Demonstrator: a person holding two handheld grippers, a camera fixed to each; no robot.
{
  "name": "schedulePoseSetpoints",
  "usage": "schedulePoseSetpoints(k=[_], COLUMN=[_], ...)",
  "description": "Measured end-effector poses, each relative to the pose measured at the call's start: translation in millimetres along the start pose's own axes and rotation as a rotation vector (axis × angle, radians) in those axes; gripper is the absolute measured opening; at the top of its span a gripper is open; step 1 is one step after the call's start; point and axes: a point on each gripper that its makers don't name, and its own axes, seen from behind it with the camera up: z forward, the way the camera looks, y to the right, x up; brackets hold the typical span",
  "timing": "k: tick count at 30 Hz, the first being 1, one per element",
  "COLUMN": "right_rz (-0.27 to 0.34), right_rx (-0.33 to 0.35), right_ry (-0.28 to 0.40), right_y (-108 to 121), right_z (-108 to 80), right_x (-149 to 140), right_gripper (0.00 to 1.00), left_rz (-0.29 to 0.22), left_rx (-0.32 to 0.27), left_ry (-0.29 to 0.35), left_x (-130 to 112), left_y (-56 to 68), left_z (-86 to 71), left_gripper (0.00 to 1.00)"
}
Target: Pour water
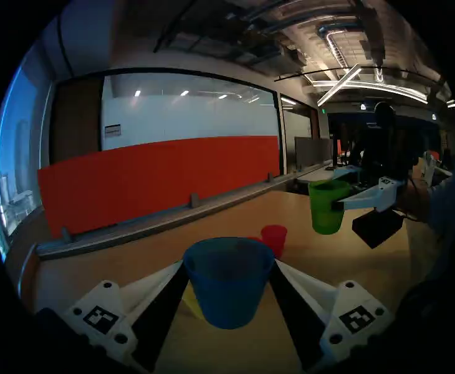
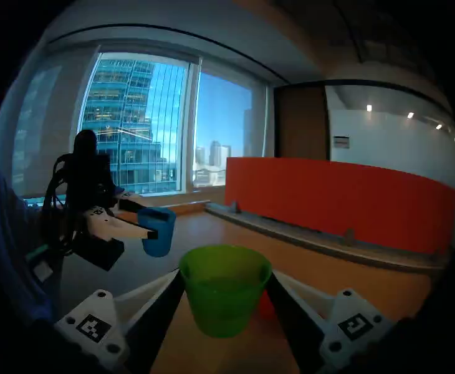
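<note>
A blue cup (image 1: 229,288) sits upright between the two fingers of the left gripper (image 1: 229,268), which are clamped on its sides just under the rim. A green cup (image 2: 225,288) is held the same way by the right gripper (image 2: 225,277), also upright, with the fingers closed against its walls. Both cups are lifted above a wooden table (image 1: 327,262), well apart from each other, each level with the other. In the left gripper view the green cup hangs off to the right; in the right gripper view the blue cup hangs off to the left.

The cups look like thin, smooth plastic that tapers toward the base. They are probably light, a little springy under a squeeze, and liable to slide downward if the grip slackens. Holding high, near the wider rim, seems the safest place. Whether either cup has water in it cannot be told from here; a filled one would be heavier and would slosh when tilted.

A small red cup (image 1: 274,238) stands on the table beyond the blue cup, between the two held cups. Something yellow (image 1: 193,302) shows just below the blue cup, too hidden to name.

The air between the cups is open, leaving room to bring one rim over the other. The table ends at a low rail in front of an orange panel (image 1: 165,174); a large window (image 2: 140,124) lies to the side.
</note>
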Motion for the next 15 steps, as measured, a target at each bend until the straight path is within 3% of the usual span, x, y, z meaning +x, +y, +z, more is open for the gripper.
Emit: schedulePoseSetpoints(k=[15], right_rz=[0.0], right_rx=[0.02], right_ry=[-0.112], right_y=[4.2], right_z=[-1.3], right_x=[-42.2], right_gripper=[0.91], left_rz=[0.031], left_rx=[-0.055], left_ry=[-0.156], left_x=[-57.9], left_y=[15.5], left_z=[8.3], left_gripper=[0.87])
